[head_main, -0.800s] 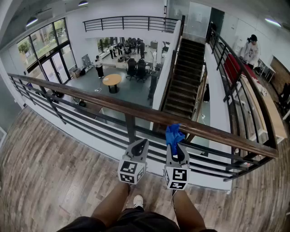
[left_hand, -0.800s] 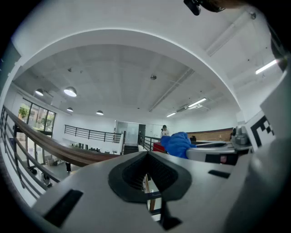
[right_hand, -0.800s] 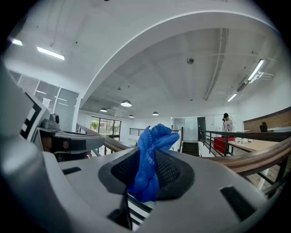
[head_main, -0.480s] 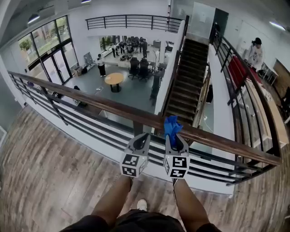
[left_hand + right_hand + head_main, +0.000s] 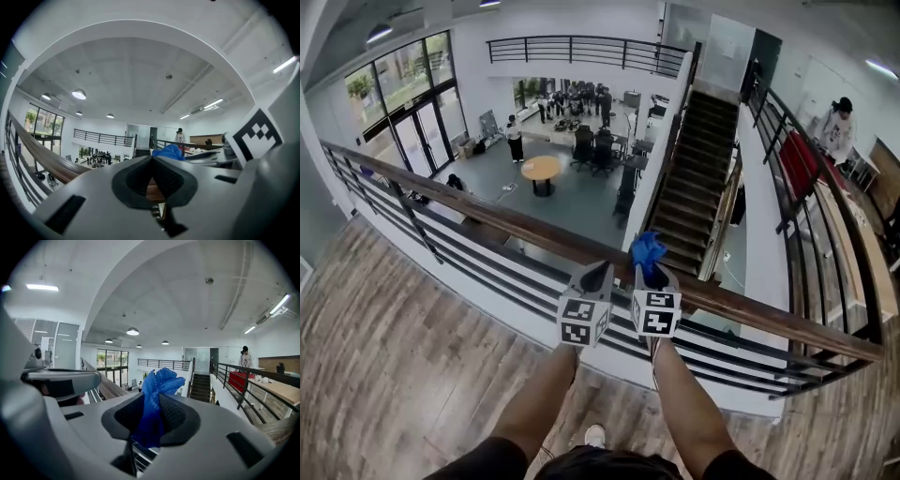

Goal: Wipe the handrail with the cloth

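A long brown wooden handrail (image 5: 487, 217) tops a black metal balustrade and runs from upper left to lower right in the head view. My right gripper (image 5: 651, 270) is shut on a bunched blue cloth (image 5: 646, 251), which pokes up above the rail (image 5: 110, 387) between the pads (image 5: 154, 394). Just to its left, my left gripper (image 5: 595, 275) is shut with nothing in it, its tips at the rail's near side (image 5: 42, 157). The blue cloth (image 5: 168, 152) shows past its jaws. Both grippers point upward over the rail.
Beyond the rail is a drop to a lower floor with a round table (image 5: 542, 169), chairs and people. A dark staircase (image 5: 694, 178) rises at right. A person (image 5: 839, 127) stands by a second railing on the right walkway. Wooden floor (image 5: 403, 347) lies under my feet.
Both grippers have risen and moved forward, from below the rail to level with its top. The cloth now stands above the rail. My view has shifted slightly left.
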Motion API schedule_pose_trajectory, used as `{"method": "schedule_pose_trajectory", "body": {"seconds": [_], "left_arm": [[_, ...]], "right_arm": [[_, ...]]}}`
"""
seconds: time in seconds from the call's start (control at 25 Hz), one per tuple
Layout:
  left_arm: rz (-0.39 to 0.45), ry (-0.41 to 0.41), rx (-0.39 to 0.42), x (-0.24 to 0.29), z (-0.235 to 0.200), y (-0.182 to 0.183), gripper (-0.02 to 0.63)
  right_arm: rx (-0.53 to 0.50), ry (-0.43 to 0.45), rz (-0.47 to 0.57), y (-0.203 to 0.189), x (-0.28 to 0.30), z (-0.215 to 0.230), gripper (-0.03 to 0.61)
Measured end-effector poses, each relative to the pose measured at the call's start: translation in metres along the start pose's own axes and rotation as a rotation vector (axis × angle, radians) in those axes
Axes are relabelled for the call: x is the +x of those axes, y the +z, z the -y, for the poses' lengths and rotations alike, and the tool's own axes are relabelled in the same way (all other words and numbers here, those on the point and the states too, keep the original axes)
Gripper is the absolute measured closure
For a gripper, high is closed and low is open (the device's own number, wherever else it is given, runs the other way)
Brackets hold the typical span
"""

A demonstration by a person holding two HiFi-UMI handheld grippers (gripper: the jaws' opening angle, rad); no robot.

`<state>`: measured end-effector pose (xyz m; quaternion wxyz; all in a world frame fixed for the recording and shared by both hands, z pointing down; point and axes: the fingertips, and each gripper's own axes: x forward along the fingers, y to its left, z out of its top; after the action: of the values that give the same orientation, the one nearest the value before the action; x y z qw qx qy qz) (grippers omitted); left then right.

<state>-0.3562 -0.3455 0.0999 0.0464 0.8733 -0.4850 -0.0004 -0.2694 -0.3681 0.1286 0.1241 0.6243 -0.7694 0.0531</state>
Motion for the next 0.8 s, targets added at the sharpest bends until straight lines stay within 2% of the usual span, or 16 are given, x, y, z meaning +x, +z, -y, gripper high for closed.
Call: {"method": "schedule_pose_trajectory", "body": {"seconds": [0.12, 0.36, 0.6, 0.8], "left_arm": [[-0.021, 0.013, 0.013, 0.003, -0.01, -0.002, 0.609], [-0.027, 0.019, 0.018, 0.009, 0.006, -0.006, 0.609], [-0.033, -0.005, 0.02, 0.012, 0.02, -0.011, 0.609], [-0.042, -0.039, 0.027, 0.015, 0.04, -0.015, 0.609]], "right_arm": [[-0.015, -0.009, -0.083, -0.007, 0.02, -0.004, 0.476], [-0.059, -0.037, -0.187, -0.014, 0.029, 0.01, 0.482], [-0.085, -0.079, -0.213, -0.021, 0.022, 0.026, 0.483], [-0.063, -0.118, -0.234, -0.027, 0.007, 0.053, 0.485]]}}
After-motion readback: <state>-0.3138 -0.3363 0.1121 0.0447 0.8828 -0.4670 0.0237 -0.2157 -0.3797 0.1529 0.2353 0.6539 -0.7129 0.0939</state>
